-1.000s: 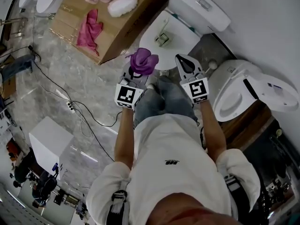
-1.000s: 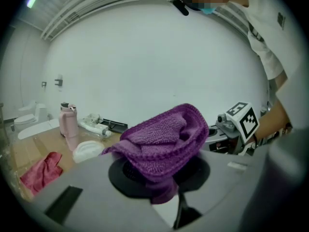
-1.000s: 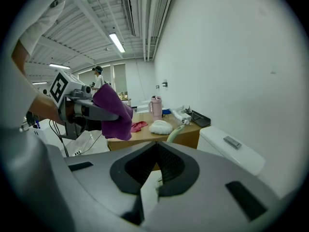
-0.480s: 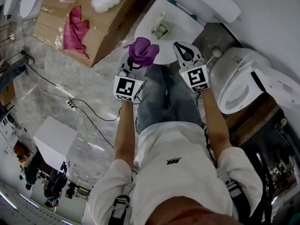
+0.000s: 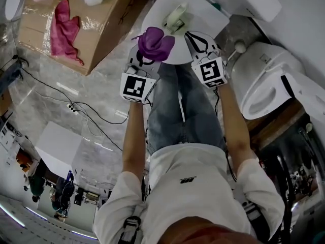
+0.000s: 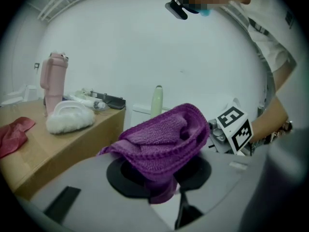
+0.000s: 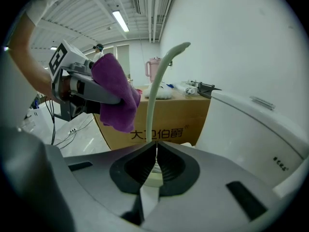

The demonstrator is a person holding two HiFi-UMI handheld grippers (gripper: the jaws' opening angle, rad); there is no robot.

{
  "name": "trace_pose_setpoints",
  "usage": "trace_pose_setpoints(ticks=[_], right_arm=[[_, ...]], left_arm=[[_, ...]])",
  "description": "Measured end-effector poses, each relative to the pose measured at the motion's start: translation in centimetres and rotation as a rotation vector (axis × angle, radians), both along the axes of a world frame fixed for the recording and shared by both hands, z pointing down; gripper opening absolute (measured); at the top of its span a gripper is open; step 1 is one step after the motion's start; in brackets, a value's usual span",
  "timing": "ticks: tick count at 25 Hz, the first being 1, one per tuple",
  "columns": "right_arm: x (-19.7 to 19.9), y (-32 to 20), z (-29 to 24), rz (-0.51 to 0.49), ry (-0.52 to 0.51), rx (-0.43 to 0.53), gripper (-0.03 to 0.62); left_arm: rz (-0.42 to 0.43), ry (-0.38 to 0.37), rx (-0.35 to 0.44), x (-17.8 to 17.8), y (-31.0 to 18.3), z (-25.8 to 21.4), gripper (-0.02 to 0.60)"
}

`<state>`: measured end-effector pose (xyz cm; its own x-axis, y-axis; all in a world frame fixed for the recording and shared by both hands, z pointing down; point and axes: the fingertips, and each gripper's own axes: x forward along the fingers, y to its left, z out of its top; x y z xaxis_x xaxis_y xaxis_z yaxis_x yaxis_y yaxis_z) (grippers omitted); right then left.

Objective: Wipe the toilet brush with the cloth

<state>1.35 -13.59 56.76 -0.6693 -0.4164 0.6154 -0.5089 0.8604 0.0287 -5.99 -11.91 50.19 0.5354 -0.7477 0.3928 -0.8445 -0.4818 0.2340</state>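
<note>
The left gripper's (image 6: 163,190) jaws are opening with the purple cloth (image 6: 161,139) still bunched between them, while the right gripper's (image 7: 155,151) jaws sit pressed together, empty, near the pale toilet brush (image 7: 155,81) standing on the white toilet lid (image 5: 157,20).

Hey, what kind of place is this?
Probably a workshop or test hall rather than a home bathroom: one toilet stands beside another toilet, a cardboard box serves as a table, and cables trail across the floor.
</note>
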Motion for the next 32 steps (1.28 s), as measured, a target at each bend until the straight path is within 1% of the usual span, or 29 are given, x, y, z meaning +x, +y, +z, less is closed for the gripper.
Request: trace_pose_setpoints(ticks=[6, 10, 13, 17, 23, 32], right_arm=[[-0.8, -0.6, 3.4, -0.027, 0.038, 0.004, 0.008], [-1.0, -0.5, 5.5, -0.033, 0.039, -0.011, 0.011], [-1.6, -0.6, 6.7, -0.041, 0.016, -0.012, 0.025], [-2.1, -0.6, 8.2, -0.06, 0.049, -0.024, 0.052], [-2.8, -0.5, 10.2, -0.081, 0.055, -0.03, 0.066], [-3.1, -0.7, 12.1, -0.071, 0.064, -0.041, 0.064]], left_arm=[[0.022, 0.005, -0.008, 0.2, -0.2, 2.6, 0.126], [0.041, 0.006, -0.006, 0.6, -0.3, 4.2, 0.13], [0.058, 0.007, -0.01, 0.8, -0.4, 5.5, 0.14], [0.067, 0.016, -0.015, 1.0, -0.5, 7.1, 0.156], [0.071, 0.009, -0.014, 1.3, -1.4, 8.8, 0.18], [0.098, 0.016, -0.01, 2.5, -3.2, 10.3, 0.216]])
